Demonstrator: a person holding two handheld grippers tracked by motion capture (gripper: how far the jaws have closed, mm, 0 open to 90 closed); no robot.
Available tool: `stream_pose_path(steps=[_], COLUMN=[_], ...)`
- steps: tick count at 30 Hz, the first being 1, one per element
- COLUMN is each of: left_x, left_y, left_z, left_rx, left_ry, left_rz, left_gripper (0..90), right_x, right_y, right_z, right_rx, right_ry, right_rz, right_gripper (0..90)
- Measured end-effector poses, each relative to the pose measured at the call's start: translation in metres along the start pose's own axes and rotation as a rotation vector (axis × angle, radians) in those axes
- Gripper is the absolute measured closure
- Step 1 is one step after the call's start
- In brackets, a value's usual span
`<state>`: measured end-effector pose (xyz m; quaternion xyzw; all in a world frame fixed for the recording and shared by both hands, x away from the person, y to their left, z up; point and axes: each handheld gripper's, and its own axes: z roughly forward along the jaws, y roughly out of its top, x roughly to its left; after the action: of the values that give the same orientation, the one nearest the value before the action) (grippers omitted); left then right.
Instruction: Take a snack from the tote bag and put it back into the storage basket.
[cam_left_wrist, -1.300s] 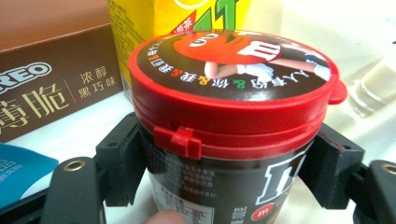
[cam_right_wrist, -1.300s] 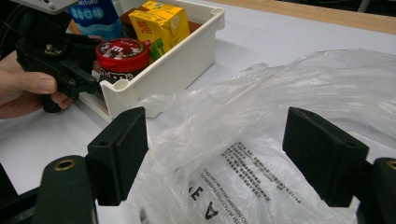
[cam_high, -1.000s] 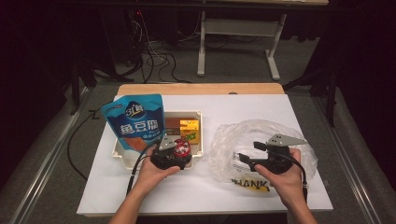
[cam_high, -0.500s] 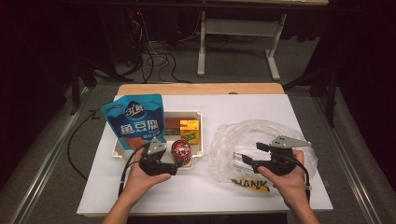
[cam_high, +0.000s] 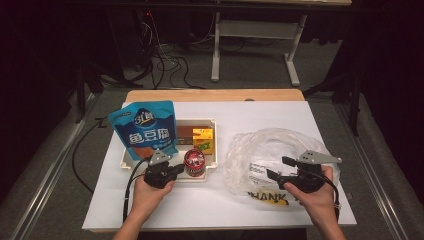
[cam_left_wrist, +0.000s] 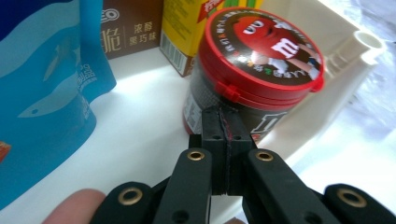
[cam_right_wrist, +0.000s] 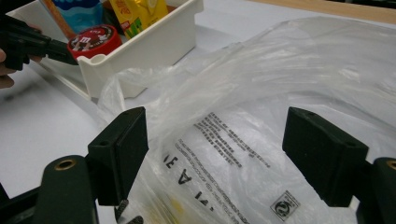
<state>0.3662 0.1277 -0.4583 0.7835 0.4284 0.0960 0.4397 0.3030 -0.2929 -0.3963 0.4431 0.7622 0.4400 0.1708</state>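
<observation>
A dark candy can with a red lid (cam_high: 194, 161) stands upright at the front right of a white tray (cam_high: 212, 122). My left gripper (cam_high: 178, 169) sits just left of the can, by the tray's front edge. In the left gripper view its jaws (cam_left_wrist: 226, 122) have just been closing and now meet, with nothing between them, right in front of the can (cam_left_wrist: 261, 51). My right gripper (cam_high: 278, 168) is open above a crumpled clear plastic bag (cam_high: 270, 147). In the right gripper view the two jaws (cam_right_wrist: 215, 154) stand wide apart over the bag's printed film (cam_right_wrist: 280, 93).
A blue snack pouch (cam_high: 145, 131) leans upright at the tray's left. A brown box (cam_high: 184, 132) and a yellow box (cam_high: 203, 137) stand at the tray's back. A white sheet (cam_high: 215, 210) covers the table. Cables and a desk frame lie on the floor behind.
My left gripper drew back from over the can, leftward and toward the person, uncovering the red lid, and its jaws shut. The right gripper kept still.
</observation>
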Motion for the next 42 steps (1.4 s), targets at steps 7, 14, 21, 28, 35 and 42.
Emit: stream_pose_path(steps=[7,14,21,28,35,42], left_x=[-0.002,-0.006,-0.007,-0.008,-0.007,-0.005], left_y=[0.003,0.006,0.009,0.009,0.008,0.007], left_z=[0.006,0.016,0.022,0.025,0.025,0.014], left_rx=[0.004,0.006,0.006,-0.004,-0.010,-0.049], left_ry=[0.000,-0.011,-0.012,-0.007,-0.009,0.001], left_rz=[-0.013,-0.024,-0.054,-0.074,-0.075,-0.071], left_gripper=[89.6,89.5,89.1,89.8,89.8,77.9], right_x=[-0.006,-0.007,-0.009,-0.009,-0.006,-0.007], right_y=[-0.003,-0.005,-0.006,-0.007,-0.007,-0.008], right_z=[-0.004,-0.004,-0.004,-0.003,-0.001,-0.003], right_rx=[-0.009,-0.008,-0.008,-0.011,-0.003,-0.006], right_ry=[-0.014,-0.018,-0.022,-0.018,-0.014,-0.022], right_rz=[0.014,0.015,0.024,0.017,0.008,0.001], right_gripper=[23.2,23.2,23.3,22.6,22.4,21.7])
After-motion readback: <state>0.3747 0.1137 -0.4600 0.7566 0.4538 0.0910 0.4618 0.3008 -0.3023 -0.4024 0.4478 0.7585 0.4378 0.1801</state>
